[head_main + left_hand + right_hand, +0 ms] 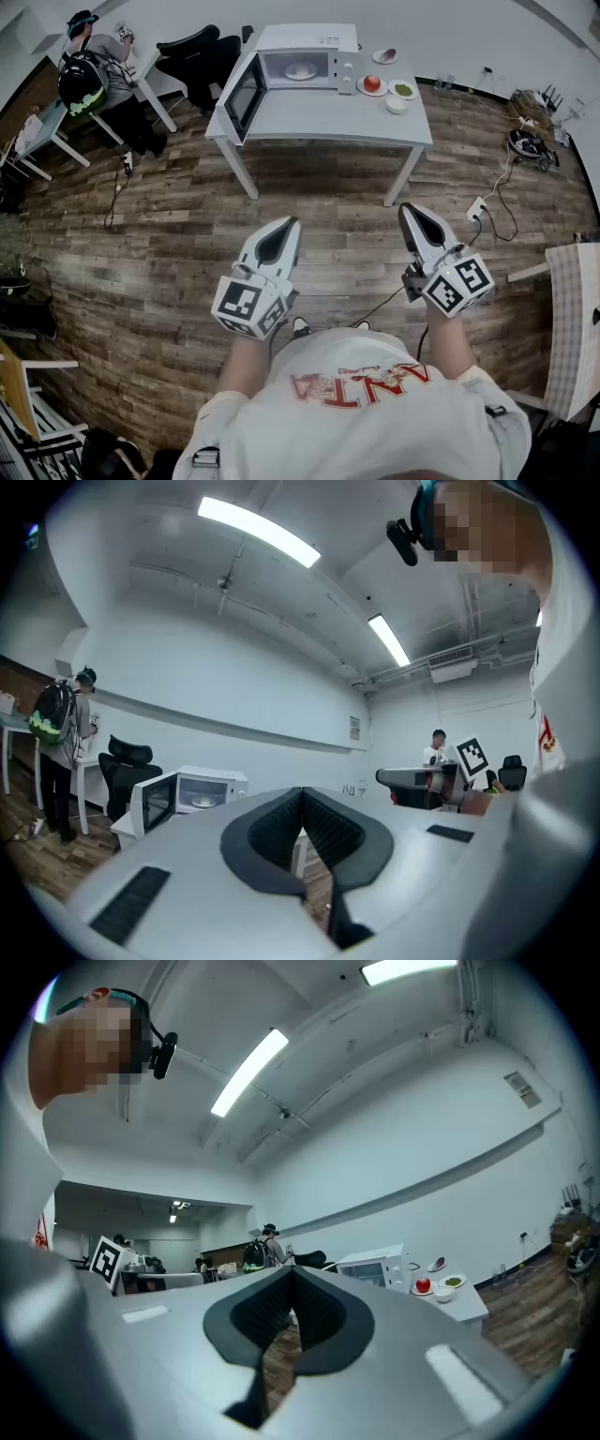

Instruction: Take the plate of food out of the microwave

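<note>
A white microwave (pixel 298 64) stands on a grey table (pixel 323 117) far ahead, its door (pixel 244 96) swung open to the left. Inside it lies a plate of food (pixel 301 70). The microwave (pixel 192 794) also shows small in the left gripper view and the microwave (pixel 375 1267) in the right gripper view. My left gripper (pixel 287 228) and right gripper (pixel 409 215) are held near my body, well short of the table. Both are shut with nothing between the jaws.
Right of the microwave sit a plate with a tomato (pixel 372 84), a plate with greens (pixel 403 90), a white bowl (pixel 396 104) and a dish (pixel 384 56). A black chair (pixel 199 54) and a person with a backpack (pixel 89 75) are at the back left. Cables and a power strip (pixel 477 208) lie on the floor.
</note>
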The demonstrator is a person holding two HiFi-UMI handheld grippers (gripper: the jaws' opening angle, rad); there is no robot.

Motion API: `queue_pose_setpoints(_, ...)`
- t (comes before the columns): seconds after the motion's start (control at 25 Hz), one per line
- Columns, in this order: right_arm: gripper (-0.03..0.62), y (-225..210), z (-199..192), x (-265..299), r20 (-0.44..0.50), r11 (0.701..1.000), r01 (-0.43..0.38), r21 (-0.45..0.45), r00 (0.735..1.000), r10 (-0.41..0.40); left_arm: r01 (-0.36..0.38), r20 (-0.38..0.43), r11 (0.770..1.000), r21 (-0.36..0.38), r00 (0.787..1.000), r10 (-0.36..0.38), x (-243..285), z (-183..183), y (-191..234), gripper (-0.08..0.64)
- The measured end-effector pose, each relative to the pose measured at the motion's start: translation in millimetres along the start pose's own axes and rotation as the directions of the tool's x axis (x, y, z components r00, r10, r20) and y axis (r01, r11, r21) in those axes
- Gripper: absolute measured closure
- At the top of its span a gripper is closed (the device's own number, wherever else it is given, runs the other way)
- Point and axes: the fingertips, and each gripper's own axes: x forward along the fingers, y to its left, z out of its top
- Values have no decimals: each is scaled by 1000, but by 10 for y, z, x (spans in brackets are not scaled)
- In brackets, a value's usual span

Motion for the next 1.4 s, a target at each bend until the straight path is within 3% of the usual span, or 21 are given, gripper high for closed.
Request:
queue_pose_setpoints(0.52,591,-98,-4,64,1,1000,1,-1,1000,-1,17,-19,1000,6,1000,-17,153,-20,-4,551)
queue_pose_setpoints(0.8,589,-77,-25,150,20,994,-40,99,999,38,26,-32,1000,1,999,-26,166,-43,65,551)
queue_pose_setpoints(1.16,589,265,-329,605,-35,980,-41,192,998,48,-18,-58,1000,-5,998,18,-186,-117,641,551)
queue_pose_setpoints(1.4,589,691,-571,944,-109,983,-63,173,991,82,-34,-79,999,-7,996,34,-463,-312,999,551)
